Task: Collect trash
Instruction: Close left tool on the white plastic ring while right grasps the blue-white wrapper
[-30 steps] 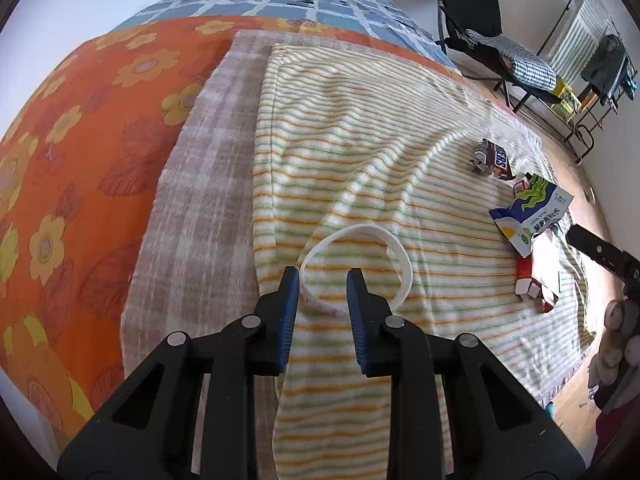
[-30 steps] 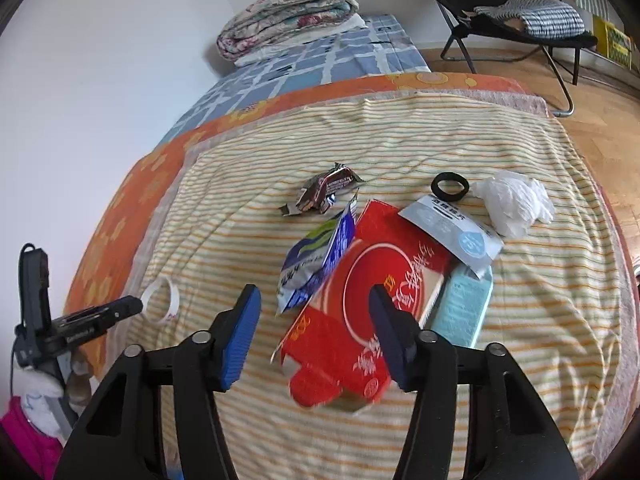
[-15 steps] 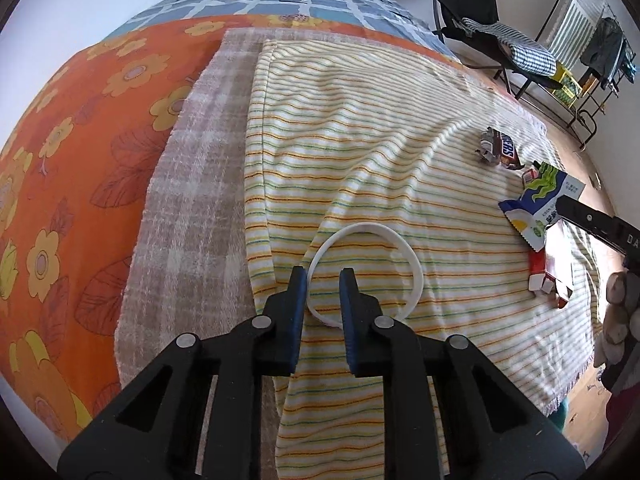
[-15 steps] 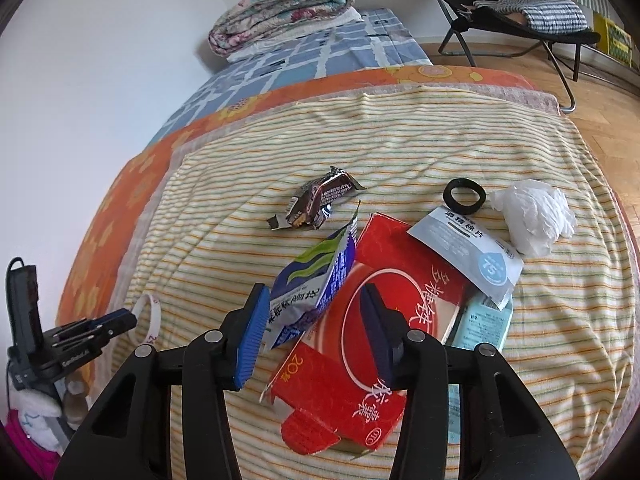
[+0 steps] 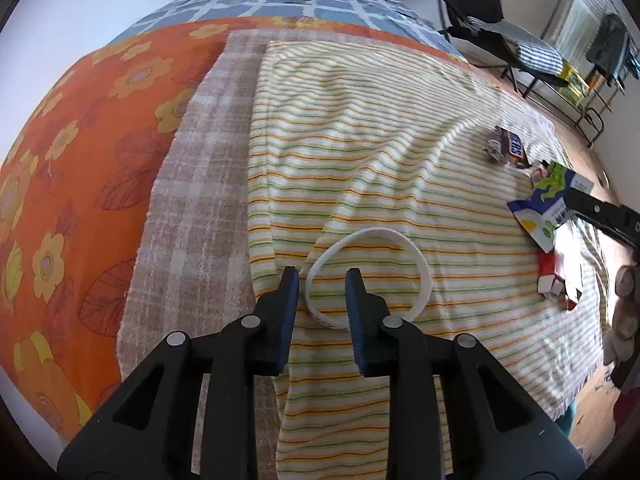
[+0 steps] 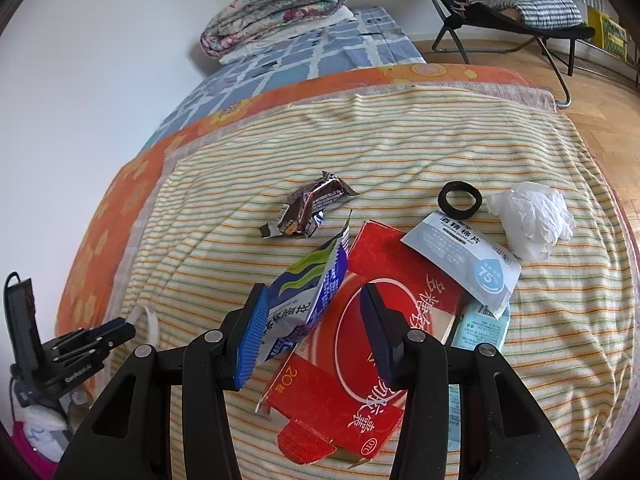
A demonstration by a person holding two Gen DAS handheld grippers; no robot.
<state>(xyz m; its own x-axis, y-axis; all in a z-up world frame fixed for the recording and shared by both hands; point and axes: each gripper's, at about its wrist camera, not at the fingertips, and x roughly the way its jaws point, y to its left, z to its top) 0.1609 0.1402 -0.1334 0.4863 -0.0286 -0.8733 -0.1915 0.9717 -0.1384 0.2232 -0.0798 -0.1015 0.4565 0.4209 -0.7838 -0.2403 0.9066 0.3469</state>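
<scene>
Trash everywhere: thin white plastic ring [image 5: 366, 276] sits between the opening left gripper [image 5: 322, 280] jaws, unpinched; right gripper [image 6: 312, 320] straddles a crinkly blue-green wrapper [image 6: 310, 288], loose.

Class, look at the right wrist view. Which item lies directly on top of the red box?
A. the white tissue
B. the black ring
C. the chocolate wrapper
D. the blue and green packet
D: the blue and green packet overlaps the left edge of the red box, while the other three rest on the striped cloth clear of it.
</scene>
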